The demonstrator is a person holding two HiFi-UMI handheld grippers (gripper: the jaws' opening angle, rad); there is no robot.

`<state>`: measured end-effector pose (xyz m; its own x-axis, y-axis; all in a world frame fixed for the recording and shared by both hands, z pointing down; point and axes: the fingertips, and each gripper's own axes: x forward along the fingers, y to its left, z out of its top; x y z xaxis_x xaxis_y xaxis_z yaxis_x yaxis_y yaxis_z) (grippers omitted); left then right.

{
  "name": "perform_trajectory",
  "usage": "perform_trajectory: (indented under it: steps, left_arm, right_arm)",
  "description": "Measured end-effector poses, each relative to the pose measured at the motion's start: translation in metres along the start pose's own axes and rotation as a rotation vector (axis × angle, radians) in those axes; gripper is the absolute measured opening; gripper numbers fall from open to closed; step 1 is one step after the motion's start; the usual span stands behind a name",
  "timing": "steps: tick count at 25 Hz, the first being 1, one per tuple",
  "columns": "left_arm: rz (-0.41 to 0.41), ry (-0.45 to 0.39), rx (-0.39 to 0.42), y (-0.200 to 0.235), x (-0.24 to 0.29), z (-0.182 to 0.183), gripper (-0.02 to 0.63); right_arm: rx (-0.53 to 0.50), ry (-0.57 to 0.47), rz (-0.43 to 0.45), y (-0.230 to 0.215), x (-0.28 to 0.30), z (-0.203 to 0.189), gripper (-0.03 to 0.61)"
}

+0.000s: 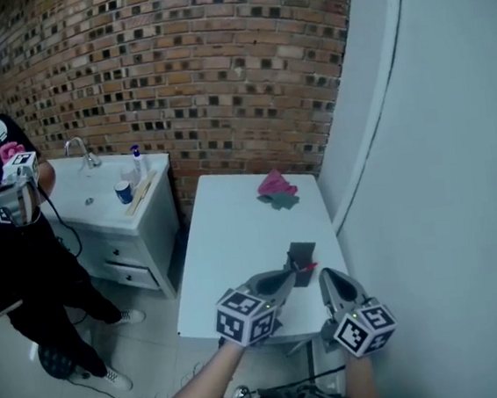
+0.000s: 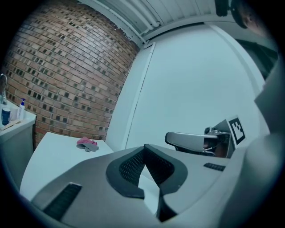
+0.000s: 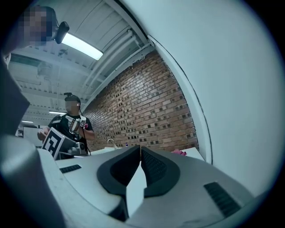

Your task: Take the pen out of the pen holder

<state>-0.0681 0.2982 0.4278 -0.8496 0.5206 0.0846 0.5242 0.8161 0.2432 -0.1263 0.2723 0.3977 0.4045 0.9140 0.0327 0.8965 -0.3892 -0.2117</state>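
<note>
Left tool (image 1: 289, 277): clenched, empty, held level, tips just beside the pen holder (image 1: 301, 253). Right tool (image 1: 327, 276): clenched, empty, alongside. Pen holder: dark, near the front edge of my worktop (image 1: 235, 239). I judge the pen is in it, though only a red speck (image 1: 310, 268) shows. Step: approach. I should release one tool before reaching and steady the holder with the other. Room: wall (image 1: 440, 173) close on the right, open worktop leftward and beyond to the pink cloth (image 1: 276, 188).
</note>
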Motion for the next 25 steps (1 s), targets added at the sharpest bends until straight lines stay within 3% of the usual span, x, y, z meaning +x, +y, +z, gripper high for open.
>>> perform_trajectory:
  steps: [12,25]
  left_arm:
    - [0.031,0.041,0.006,0.001,0.033,-0.016,0.008]
    - [0.072,0.137,0.015,0.034,0.102,-0.074,0.008]
  right_arm:
    - [0.024,-0.002,0.001,-0.031,0.000,0.002,0.000]
    - [0.022,0.042,-0.005,-0.069,0.015,-0.010,0.000]
